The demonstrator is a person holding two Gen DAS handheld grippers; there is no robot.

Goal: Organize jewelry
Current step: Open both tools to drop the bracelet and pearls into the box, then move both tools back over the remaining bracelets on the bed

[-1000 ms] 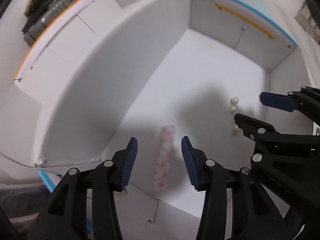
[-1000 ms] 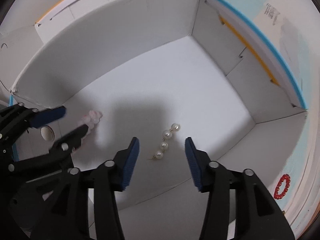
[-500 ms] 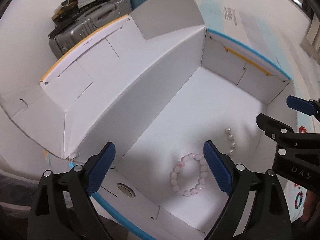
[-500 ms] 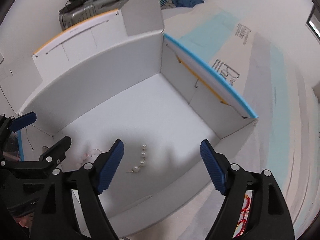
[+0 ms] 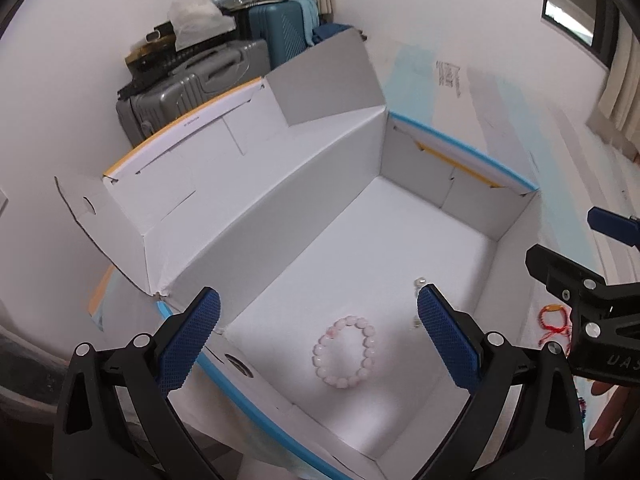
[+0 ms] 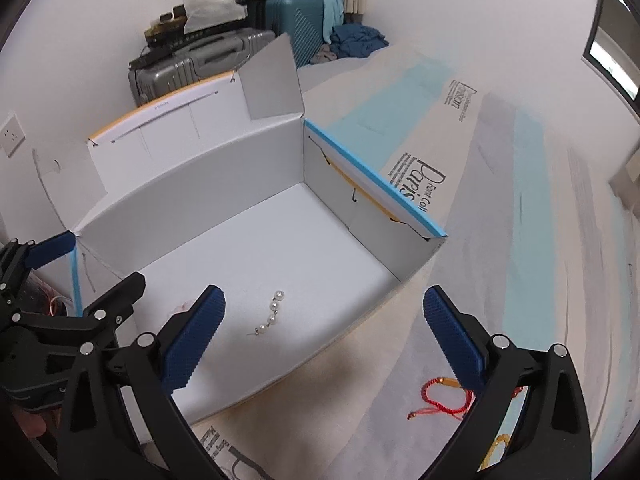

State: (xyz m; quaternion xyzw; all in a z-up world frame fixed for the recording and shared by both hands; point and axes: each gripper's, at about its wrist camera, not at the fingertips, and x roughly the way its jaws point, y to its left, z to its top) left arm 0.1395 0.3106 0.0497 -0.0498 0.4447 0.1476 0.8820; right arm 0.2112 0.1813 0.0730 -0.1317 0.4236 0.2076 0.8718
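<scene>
Both tools empty. Your left gripper (image 5: 318,342) hangs above the near end of the white box (image 5: 280,216), fingers spread wide, nothing between them. Right gripper (image 6: 324,346) same: blue pads far apart, held over the box's near-right corner and the mat (image 6: 500,184).

Already in the box: pink bead bracelet (image 5: 346,352), lying flat as an open ring on the floor near the front wall; pearl strand (image 6: 270,316), short, lying loose just right of it, apart from the bracelet. In the left view the strand is mostly hidden behind the right-hand pad.

Not yet boxed: red cord bracelet (image 6: 444,398) on the mat, outside the box, below the right tool & partly hidden by its finger. Prob. a yellow/orange beaded piece (image 6: 496,446) farther down at the frame edge; too cut off to be sure.

Handling, red cord: judged v. light, limp, thin. Won't hold shape, will dangle & swing once lifted. Lies flat on soft mat, so pads may skate over it or pinch the cloth. Take it at the gold bead/knot end or where the cord bunches, pads coming straight down, close fully. Snag risk on the box rim when you carry it over.
</scene>
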